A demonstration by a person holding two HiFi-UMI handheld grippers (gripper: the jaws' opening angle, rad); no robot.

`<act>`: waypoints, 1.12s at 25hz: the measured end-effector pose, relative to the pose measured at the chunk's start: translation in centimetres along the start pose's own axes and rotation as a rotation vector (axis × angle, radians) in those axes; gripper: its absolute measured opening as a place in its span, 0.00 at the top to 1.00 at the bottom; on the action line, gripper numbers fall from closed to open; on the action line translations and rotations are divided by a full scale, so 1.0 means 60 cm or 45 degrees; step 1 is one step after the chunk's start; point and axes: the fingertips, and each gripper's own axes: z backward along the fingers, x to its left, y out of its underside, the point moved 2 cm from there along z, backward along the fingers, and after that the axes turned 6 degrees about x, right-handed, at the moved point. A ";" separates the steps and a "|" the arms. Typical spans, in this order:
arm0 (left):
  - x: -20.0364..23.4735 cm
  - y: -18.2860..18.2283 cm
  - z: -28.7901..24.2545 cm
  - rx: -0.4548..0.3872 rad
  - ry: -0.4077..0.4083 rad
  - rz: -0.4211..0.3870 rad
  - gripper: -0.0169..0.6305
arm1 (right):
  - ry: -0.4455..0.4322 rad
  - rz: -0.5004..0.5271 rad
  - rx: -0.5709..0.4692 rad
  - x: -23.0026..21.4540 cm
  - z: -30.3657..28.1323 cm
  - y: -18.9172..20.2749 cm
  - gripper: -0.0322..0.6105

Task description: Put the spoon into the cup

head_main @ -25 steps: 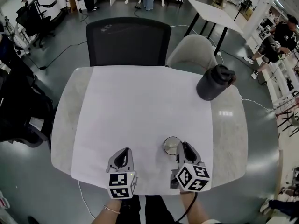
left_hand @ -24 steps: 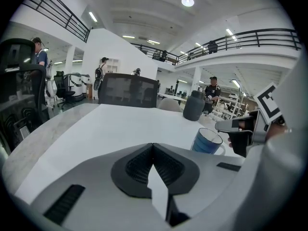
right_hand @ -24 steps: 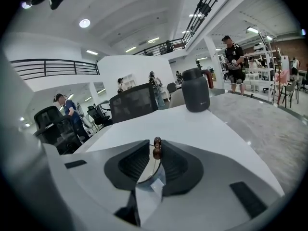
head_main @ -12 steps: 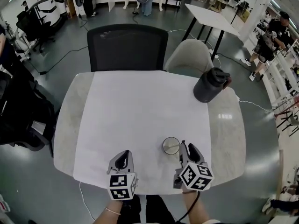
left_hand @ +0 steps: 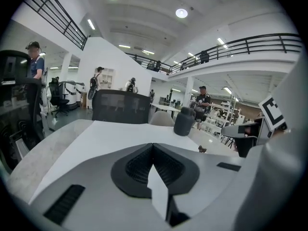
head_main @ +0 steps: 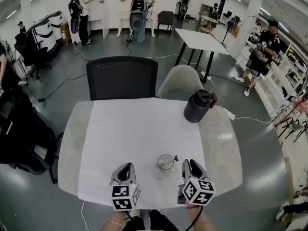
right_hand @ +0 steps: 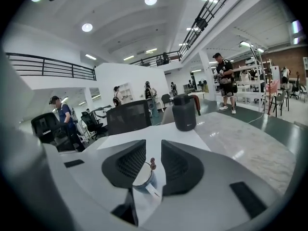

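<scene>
A small steel cup [head_main: 165, 162] stands on the white sheet [head_main: 139, 129] near the table's front edge. The spoon [head_main: 174, 158] leans in it, its dark handle tip poking over the rim. In the right gripper view the cup [right_hand: 143, 179] and the spoon [right_hand: 152, 164] show through the gap beyond the jaws. My right gripper [head_main: 191, 166] [right_hand: 153, 150] hangs just right of the cup; its jaws are closing with nothing between them. My left gripper [head_main: 126, 170] [left_hand: 153, 146] hovers left of the cup, jaws shut and empty.
A dark jug [head_main: 198, 106] stands at the sheet's far right corner. Behind the marble table [head_main: 221, 143] are a black office chair [head_main: 122, 77] and a beige chair [head_main: 179, 82]. People stand far off in the hall.
Both grippers have lifted and drawn back from the table. The right one let go beside the cup and opened; the spoon stays in the cup. The head view has tilted up.
</scene>
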 end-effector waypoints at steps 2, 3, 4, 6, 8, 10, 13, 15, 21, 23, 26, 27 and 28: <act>-0.011 -0.020 0.006 -0.032 0.019 -0.016 0.95 | 0.009 0.023 -0.042 0.000 0.018 -0.017 0.79; -0.017 -0.030 0.009 -0.050 0.030 -0.025 0.95 | 0.013 0.032 -0.064 -0.001 0.026 -0.025 0.81; -0.023 -0.040 0.012 -0.068 0.041 -0.033 0.95 | 0.016 0.041 -0.084 -0.002 0.035 -0.033 0.82; -0.035 -0.057 0.017 -0.098 0.064 -0.047 0.95 | 0.028 0.068 -0.120 -0.003 0.050 -0.047 0.85; -0.046 -0.070 0.018 -0.121 0.088 -0.060 0.95 | 0.043 0.094 -0.154 -0.004 0.064 -0.059 0.88; -0.056 -0.080 0.016 -0.140 0.108 -0.070 0.95 | 0.055 0.107 -0.182 -0.008 0.074 -0.068 0.88; -0.066 -0.095 0.007 -0.164 0.129 -0.079 0.95 | 0.068 0.119 -0.204 -0.014 0.080 -0.078 0.89; -0.070 -0.103 0.002 -0.172 0.138 -0.088 0.95 | 0.081 0.142 -0.203 -0.015 0.082 -0.080 0.90; -0.080 -0.107 -0.012 -0.166 0.153 -0.105 0.95 | 0.090 0.146 -0.211 -0.019 0.082 -0.090 0.90; -0.080 -0.107 -0.015 -0.165 0.156 -0.110 0.95 | 0.091 0.142 -0.214 -0.019 0.079 -0.091 0.90; -0.084 -0.112 -0.015 -0.166 0.157 -0.121 0.95 | 0.088 0.134 -0.208 -0.020 0.079 -0.092 0.90; -0.085 -0.113 -0.015 -0.166 0.156 -0.121 0.95 | 0.086 0.132 -0.205 -0.021 0.080 -0.092 0.90; -0.085 -0.113 -0.014 -0.166 0.155 -0.120 0.95 | 0.083 0.131 -0.201 -0.020 0.080 -0.091 0.90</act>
